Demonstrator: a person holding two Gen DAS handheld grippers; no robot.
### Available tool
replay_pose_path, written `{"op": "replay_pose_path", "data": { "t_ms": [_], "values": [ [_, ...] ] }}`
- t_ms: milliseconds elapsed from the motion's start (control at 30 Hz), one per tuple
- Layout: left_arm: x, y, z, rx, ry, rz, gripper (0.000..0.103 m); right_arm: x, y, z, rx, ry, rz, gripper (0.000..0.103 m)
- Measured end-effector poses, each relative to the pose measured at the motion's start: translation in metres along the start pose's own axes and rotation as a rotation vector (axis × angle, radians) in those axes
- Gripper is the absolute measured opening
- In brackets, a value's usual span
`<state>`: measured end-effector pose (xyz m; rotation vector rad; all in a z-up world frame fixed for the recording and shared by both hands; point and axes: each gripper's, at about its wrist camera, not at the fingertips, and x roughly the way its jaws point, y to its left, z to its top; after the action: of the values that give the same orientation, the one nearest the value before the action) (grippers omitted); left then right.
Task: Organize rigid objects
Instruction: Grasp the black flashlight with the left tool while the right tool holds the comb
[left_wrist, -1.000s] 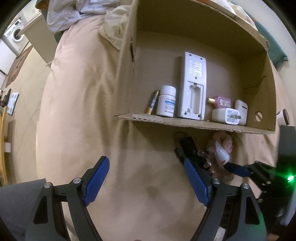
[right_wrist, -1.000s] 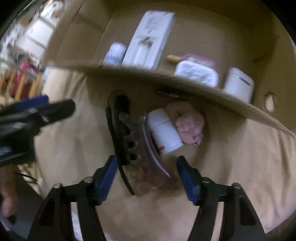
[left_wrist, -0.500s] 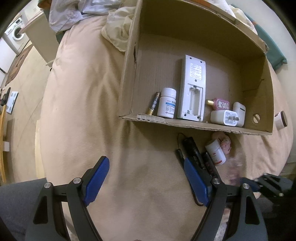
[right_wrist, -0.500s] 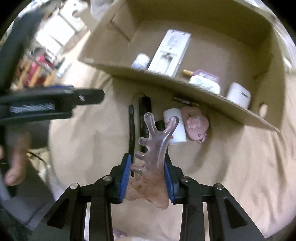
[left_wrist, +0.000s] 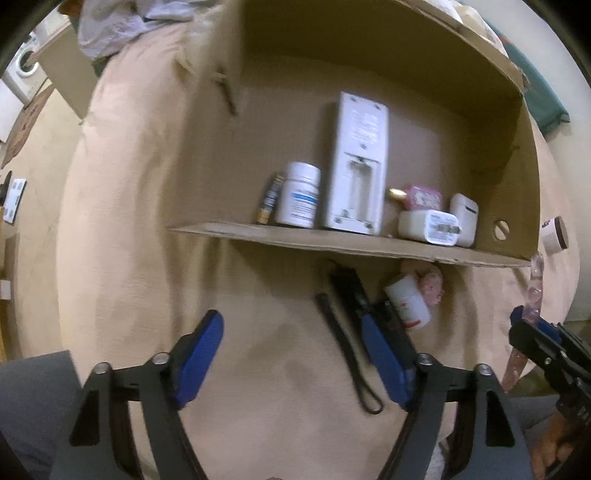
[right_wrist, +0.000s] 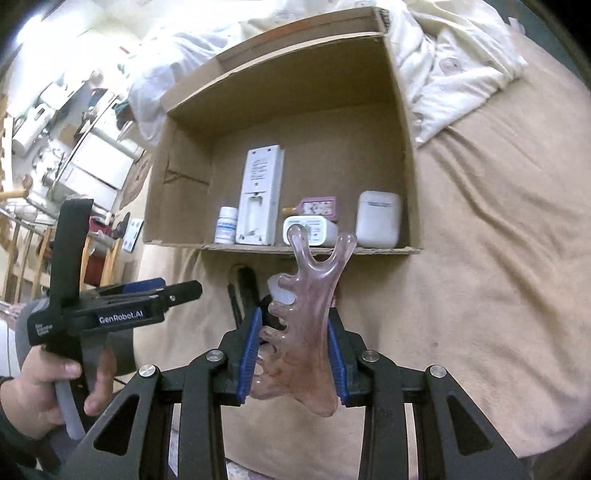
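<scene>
The right gripper (right_wrist: 293, 354) has its blue pads clamped on a translucent pinkish comb (right_wrist: 303, 325), gripped near the broad base so the forked end points up and away, straight toward the box (right_wrist: 406, 155). The comb's long axis runs along the fingers, in line with the gap over the box's near wall, and it is clear of the blanket (right_wrist: 498, 280). The left gripper (left_wrist: 291, 354) hangs beside it over the blanket, its jaws closing with nothing between them; its right pad overlaps a black torch (left_wrist: 351, 291) whose strap (left_wrist: 347, 354) loops toward the camera, though I cannot tell whether they touch. Just past the torch lie a white bottle (left_wrist: 408, 302) and a pink charm (left_wrist: 432, 286), both right against the outside of the near wall. Inside the box, along that wall, stand a battery (left_wrist: 269, 199), a pill bottle (left_wrist: 300, 195), a remote (left_wrist: 358, 166), a charger (left_wrist: 430, 225), a pink flask (left_wrist: 421, 195) and an earbud case (left_wrist: 463, 218). The right hand is the only one loaded, so I judge the next move is its: forward over the wall, aiming at the bare floor behind the row.
</scene>
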<state>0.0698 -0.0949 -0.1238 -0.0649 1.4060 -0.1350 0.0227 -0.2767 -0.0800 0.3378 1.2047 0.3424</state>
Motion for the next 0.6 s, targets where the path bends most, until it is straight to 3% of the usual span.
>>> {"op": "replay_pose_path", "data": {
  "t_ms": [133, 233, 433, 600],
  "values": [
    [0.025, -0.011, 0.000, -0.047, 0.080, -0.016, 0.062, -0.003, -0.008, -0.001, 0.014, 0.004, -0.020, 0.036],
    [0.045, -0.012, 0.001, -0.107, 0.136, -0.013, 0.062, -0.004, -0.008, 0.000, 0.012, 0.004, -0.023, 0.036],
    [0.055, -0.026, 0.007, -0.111, 0.150, -0.012, 0.063, -0.008, -0.008, -0.004, 0.005, -0.006, -0.013, 0.036],
    [0.063, -0.041, 0.006, -0.098, 0.158, 0.047, 0.064, -0.009, -0.007, -0.001, 0.001, -0.012, -0.005, 0.036]
  ]
}}
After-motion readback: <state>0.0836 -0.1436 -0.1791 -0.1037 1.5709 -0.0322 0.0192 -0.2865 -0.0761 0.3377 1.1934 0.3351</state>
